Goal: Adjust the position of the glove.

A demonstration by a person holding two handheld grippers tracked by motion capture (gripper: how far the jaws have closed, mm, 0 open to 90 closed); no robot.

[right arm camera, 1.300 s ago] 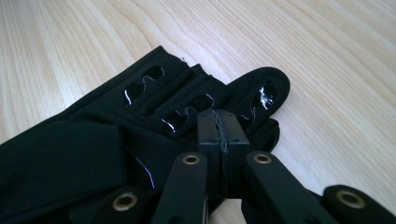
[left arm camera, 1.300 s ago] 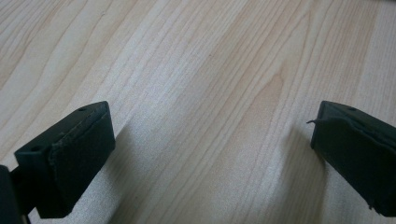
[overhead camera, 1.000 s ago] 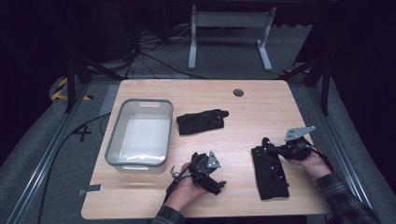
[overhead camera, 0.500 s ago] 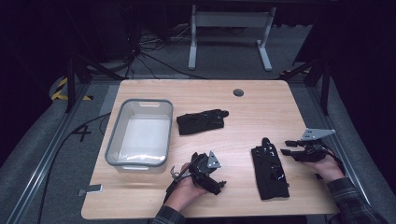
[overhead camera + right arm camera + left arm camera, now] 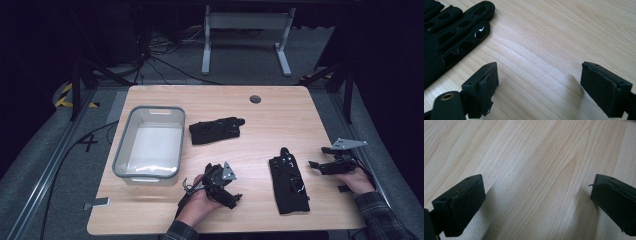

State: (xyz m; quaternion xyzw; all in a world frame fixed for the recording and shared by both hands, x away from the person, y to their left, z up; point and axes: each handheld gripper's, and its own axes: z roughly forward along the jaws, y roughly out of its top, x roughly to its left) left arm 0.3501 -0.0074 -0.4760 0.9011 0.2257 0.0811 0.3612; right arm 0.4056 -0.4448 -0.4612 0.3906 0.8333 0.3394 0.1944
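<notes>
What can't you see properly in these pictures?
- Near glove: cut off by the left edge in the right gripper view; in the high view, too dark to tell its material.
- Far glove: too small for detail.
- Tub: contents unclear through glare.

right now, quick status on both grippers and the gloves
Left hand-held gripper open over bare table. Right hand-held gripper just opened, nothing between jaws, beside near glove. Far glove flat by bin. Nothing in the way.

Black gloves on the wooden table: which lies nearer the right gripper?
The black glove lying lengthwise near the front edge, beside the right gripper; the other black glove lies beside the bin.
</notes>
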